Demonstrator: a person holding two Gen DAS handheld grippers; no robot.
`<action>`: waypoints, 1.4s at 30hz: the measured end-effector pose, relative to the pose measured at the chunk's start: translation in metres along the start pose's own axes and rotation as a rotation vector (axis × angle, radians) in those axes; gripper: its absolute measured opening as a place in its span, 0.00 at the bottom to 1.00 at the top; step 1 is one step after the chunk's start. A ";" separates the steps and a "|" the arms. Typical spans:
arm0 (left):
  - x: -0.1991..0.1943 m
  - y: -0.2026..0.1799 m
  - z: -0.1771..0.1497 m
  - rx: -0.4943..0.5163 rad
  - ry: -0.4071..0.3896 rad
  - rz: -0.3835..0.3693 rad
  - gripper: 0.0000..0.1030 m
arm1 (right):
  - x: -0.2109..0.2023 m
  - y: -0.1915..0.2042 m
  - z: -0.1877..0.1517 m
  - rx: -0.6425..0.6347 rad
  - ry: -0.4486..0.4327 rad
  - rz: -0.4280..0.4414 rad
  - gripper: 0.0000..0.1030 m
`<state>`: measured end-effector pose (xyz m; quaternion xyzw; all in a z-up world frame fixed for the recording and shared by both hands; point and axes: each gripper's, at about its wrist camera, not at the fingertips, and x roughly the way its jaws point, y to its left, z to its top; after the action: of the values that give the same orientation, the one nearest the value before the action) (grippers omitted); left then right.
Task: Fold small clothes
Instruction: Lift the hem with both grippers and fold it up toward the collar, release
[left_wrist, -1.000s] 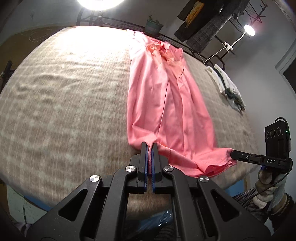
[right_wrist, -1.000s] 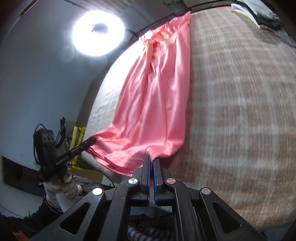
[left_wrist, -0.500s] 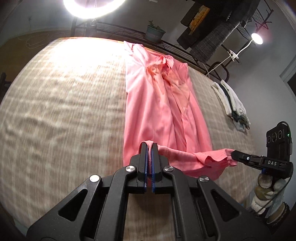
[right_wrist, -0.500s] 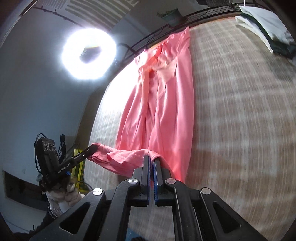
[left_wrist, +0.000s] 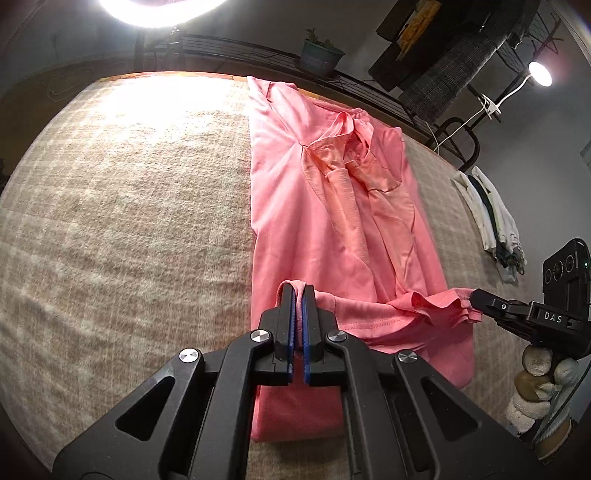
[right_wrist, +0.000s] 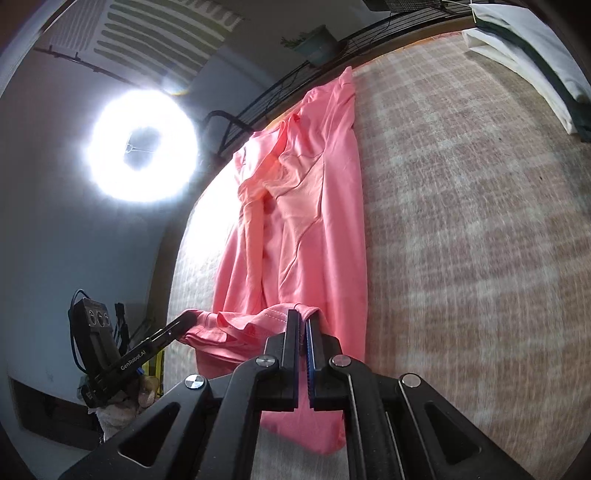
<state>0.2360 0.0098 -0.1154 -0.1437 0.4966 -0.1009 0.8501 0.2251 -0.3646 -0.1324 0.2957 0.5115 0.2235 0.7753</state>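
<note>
**Hem lifted at both corners**

Fabric fills the middle of both views: we see a pink garment (left_wrist: 325, 221) laid lengthwise on a beige checked blanket (left_wrist: 129, 221), its collar end toward twelve o'clock and its hem end toward six.

In the left wrist view, our left gripper (left_wrist: 297, 295) has its fingers (left_wrist: 286, 314) pressed together on a fold of the hem, the cloth looping over the tips. From there the hem runs toward three o'clock, slack and rippled, to our right gripper (left_wrist: 476, 297), which pinches the other corner. Under the raised hem the rest of the garment lies flat on the blanket.

In the right wrist view the picture mirrors: our right gripper (right_wrist: 303, 317) is clamped on the hem with pink cloth draped over its tips, and the left gripper (right_wrist: 188, 319) holds the far corner at about nine o'clock. A gloved hand (right_wrist: 122, 402) grips the handle below it.

A folded pile of white and dark clothes (left_wrist: 491, 218) lies on the blanket at about three o'clock of the garment, well apart from it. A ring light (right_wrist: 142, 147) glares beyond the far edge, a potted plant (left_wrist: 319, 55) stands on a black wire rack (left_wrist: 240, 46) at twelve o'clock, and a small lamp (left_wrist: 539, 74) shines at two o'clock.
</note>
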 end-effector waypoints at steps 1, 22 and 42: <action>0.003 0.001 0.002 -0.001 -0.001 0.005 0.00 | 0.003 -0.001 0.003 0.001 0.001 -0.004 0.00; -0.008 0.007 0.025 0.036 -0.099 0.028 0.32 | 0.005 0.005 0.031 -0.084 -0.057 -0.039 0.27; 0.035 -0.008 0.013 0.137 0.075 -0.008 0.16 | 0.060 0.034 0.008 -0.363 0.116 -0.120 0.15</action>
<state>0.2639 -0.0068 -0.1347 -0.0834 0.5193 -0.1434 0.8384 0.2534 -0.3029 -0.1458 0.1067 0.5232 0.2822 0.7970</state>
